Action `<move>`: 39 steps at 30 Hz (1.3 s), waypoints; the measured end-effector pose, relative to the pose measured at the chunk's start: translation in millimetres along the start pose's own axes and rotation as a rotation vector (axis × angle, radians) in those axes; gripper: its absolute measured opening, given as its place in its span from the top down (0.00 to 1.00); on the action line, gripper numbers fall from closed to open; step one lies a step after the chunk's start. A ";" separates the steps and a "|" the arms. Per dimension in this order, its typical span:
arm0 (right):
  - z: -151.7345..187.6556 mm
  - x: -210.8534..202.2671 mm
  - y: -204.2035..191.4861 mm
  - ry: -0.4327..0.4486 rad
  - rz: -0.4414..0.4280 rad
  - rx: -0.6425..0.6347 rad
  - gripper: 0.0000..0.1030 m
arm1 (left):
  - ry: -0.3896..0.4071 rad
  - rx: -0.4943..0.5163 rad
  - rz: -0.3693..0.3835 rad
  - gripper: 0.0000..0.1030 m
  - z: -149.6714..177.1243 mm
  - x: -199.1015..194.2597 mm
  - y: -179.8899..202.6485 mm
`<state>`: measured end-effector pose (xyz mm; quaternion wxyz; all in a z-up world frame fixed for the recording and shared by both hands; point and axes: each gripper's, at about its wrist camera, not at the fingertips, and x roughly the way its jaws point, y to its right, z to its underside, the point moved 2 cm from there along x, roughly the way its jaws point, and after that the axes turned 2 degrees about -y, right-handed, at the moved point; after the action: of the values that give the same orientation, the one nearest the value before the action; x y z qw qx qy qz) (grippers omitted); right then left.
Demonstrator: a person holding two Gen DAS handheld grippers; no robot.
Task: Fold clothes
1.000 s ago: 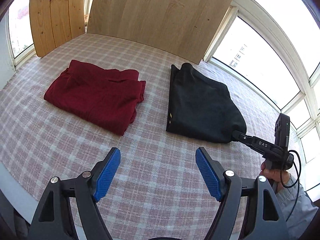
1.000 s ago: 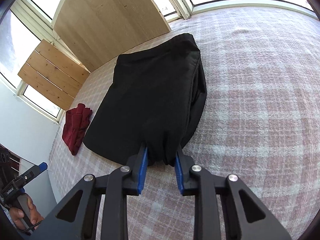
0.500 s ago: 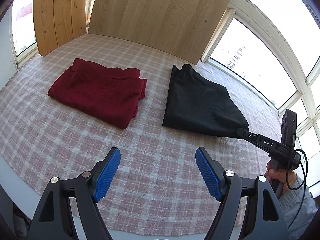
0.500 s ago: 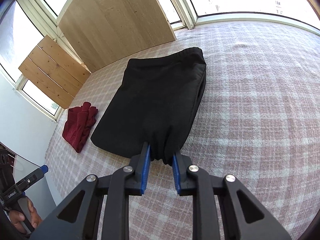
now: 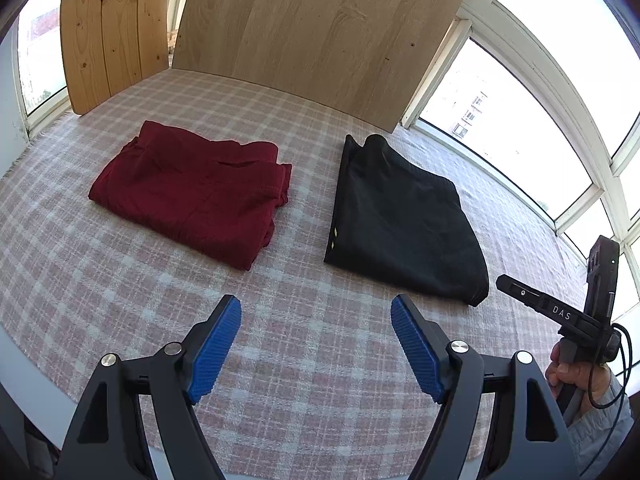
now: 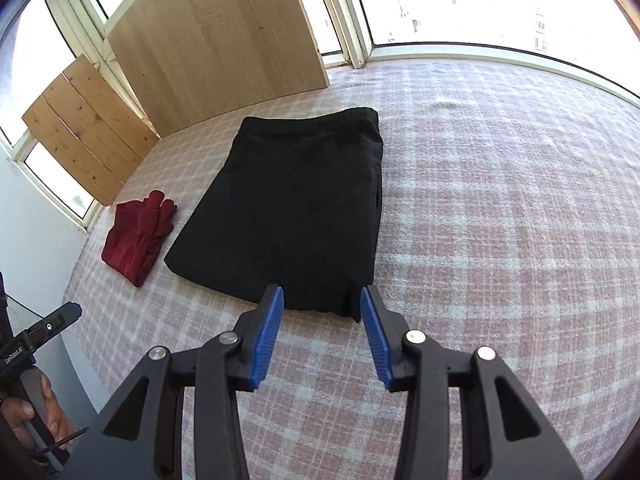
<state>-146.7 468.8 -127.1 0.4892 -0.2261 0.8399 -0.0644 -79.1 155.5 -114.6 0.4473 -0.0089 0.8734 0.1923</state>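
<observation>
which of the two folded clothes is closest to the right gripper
The black folded garment. Its near edge lies just beyond the right gripper, whose jaws have just been opening with nothing between them. The dark red folded garment lies farther off, beyond it.

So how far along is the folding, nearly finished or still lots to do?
It looks nearly finished. The red garment lies folded on the checked cloth, and the black garment lies folded flat beside it, apart from it. The right claw has just been opening, with nothing between its pads. The left claw is open and empty. No unfolded clothes show in either view.
</observation>
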 end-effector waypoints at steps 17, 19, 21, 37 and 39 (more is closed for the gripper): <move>6.9 51.9 7.5 -0.096 -0.022 0.026 0.59 | -0.072 0.205 0.050 0.25 -54.0 139.6 82.6; 11.4 48.1 14.4 -0.117 -0.004 0.039 0.59 | -0.131 0.191 0.026 0.26 -44.2 157.1 74.6; 14.3 46.9 17.2 -0.132 -0.004 0.043 0.59 | -0.075 0.235 0.015 0.24 -38.4 155.0 74.8; -11.2 39.3 2.3 -0.093 0.052 0.019 0.59 | -0.148 0.174 0.078 0.24 -29.6 128.6 43.7; -27.0 38.4 -1.4 -0.058 0.084 -0.012 0.55 | -0.117 0.130 0.086 0.24 -31.3 113.3 38.4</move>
<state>-185.2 447.5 -143.2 0.5143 -0.1955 0.8344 -0.0321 -178.7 198.0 -174.5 0.4886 0.0687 0.8560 0.1544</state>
